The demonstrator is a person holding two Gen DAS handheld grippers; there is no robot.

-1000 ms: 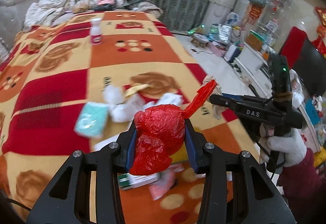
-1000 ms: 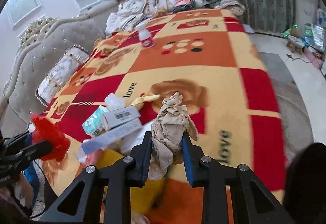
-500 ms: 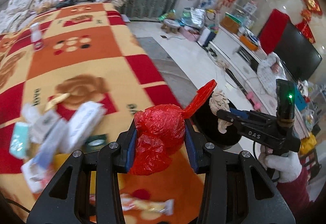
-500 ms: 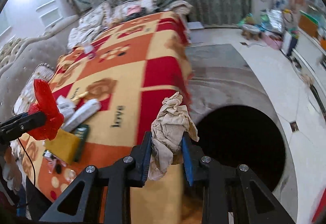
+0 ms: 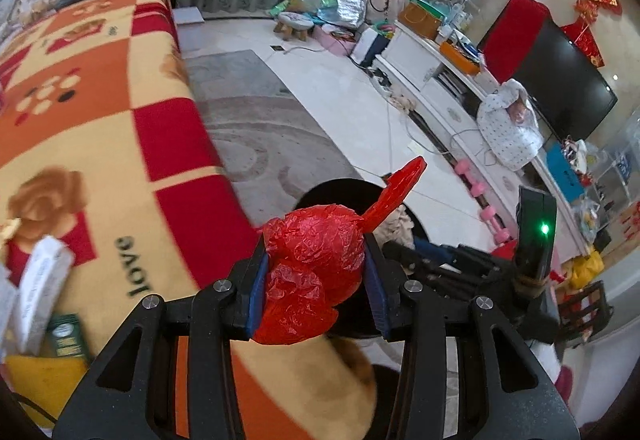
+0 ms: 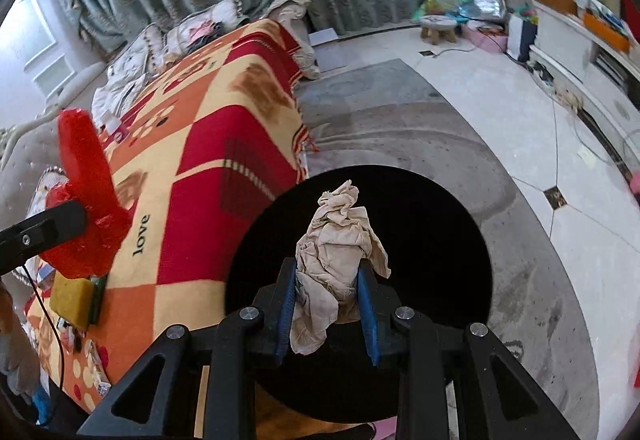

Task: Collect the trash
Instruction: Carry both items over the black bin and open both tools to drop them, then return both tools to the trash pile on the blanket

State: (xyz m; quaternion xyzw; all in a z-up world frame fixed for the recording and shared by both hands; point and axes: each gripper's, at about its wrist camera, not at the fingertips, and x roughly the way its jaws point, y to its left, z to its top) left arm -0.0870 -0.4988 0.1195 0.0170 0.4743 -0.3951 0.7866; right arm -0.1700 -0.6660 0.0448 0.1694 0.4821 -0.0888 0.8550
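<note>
We hold 2 pieces of trash at once. Our right claw (image 6: 326, 314) pinches a crumpled beige tissue (image 6: 338, 254) squarely over the dark mouth of the round black bin (image 6: 440, 240) on the floor beside the bed (image 6: 224, 167). Our left claw (image 5: 314, 290) pinches a red plastic bag (image 5: 312, 268); its jaws have just been easing apart, yet the bag sits wedged between the blue pads (image 5: 256, 290). In the left wrist view the bin (image 5: 344, 187) shows only partly behind the bag, so we judge this claw is nearer the bed's edge than the opening. To do this well, we should release the tissue first, since it hangs centred, then carry the bag fully over the opening before spreading wide. Light plastic may cling or drift, so drop low. Cartons (image 5: 36, 300) remain on the bed.
</note>
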